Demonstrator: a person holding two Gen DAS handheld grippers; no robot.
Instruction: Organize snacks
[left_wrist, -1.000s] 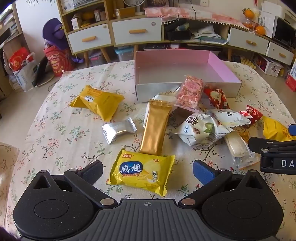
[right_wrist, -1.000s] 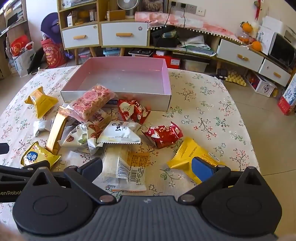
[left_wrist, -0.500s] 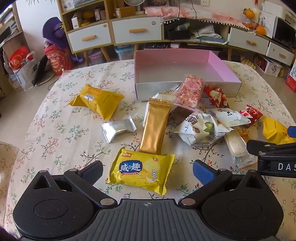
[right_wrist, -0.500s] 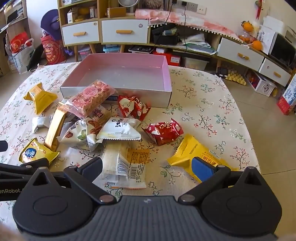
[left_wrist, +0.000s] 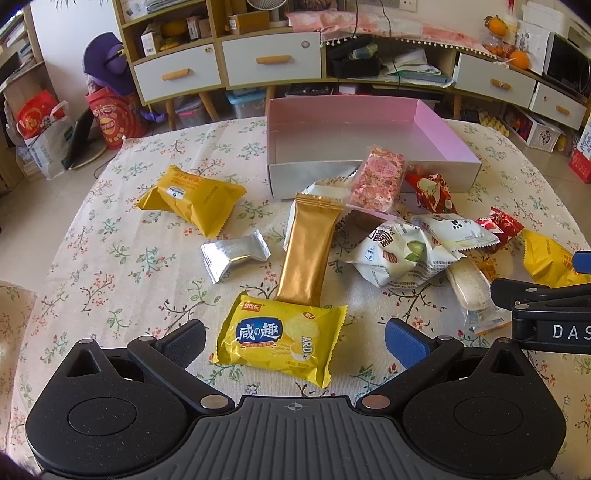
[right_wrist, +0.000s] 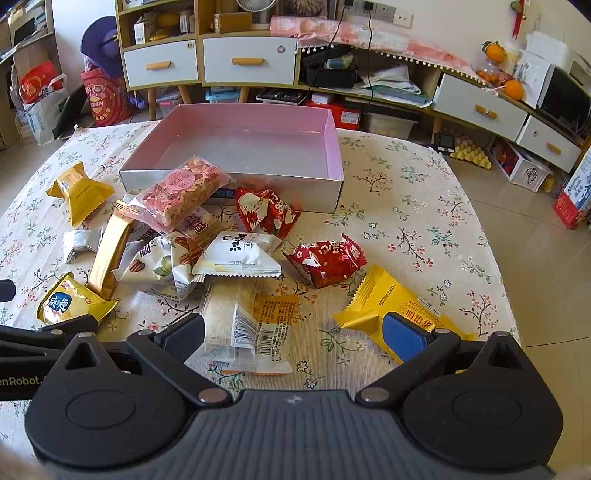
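Observation:
An empty pink-lined box (left_wrist: 373, 181) (right_wrist: 236, 181) sits at the table's far side. Several wrapped snacks lie in front of it: a pink bar (left_wrist: 378, 178) (right_wrist: 184, 190) leaning on its near wall, a gold bar (left_wrist: 308, 247), a silver packet (left_wrist: 234, 256), white and red packets. My left gripper (left_wrist: 295, 341) is open, low over a yellow cracker pack (left_wrist: 282, 338) that lies between its fingers. My right gripper (right_wrist: 295, 338) is open above a clear-wrapped bar (right_wrist: 251, 325), its right pad over a yellow packet (right_wrist: 388, 306).
A floral cloth (left_wrist: 110, 266) covers the round table; its edge drops off at right (right_wrist: 495, 258). Another yellow packet (left_wrist: 192, 199) lies at far left. Cabinets with drawers (right_wrist: 249, 61) and bags on the floor stand beyond the table. The right gripper's body (left_wrist: 546, 306) shows at the left wrist view's right side.
Both grippers have edged slightly forward over the snacks. Their jaws stay as wide as before, and no snack has moved.

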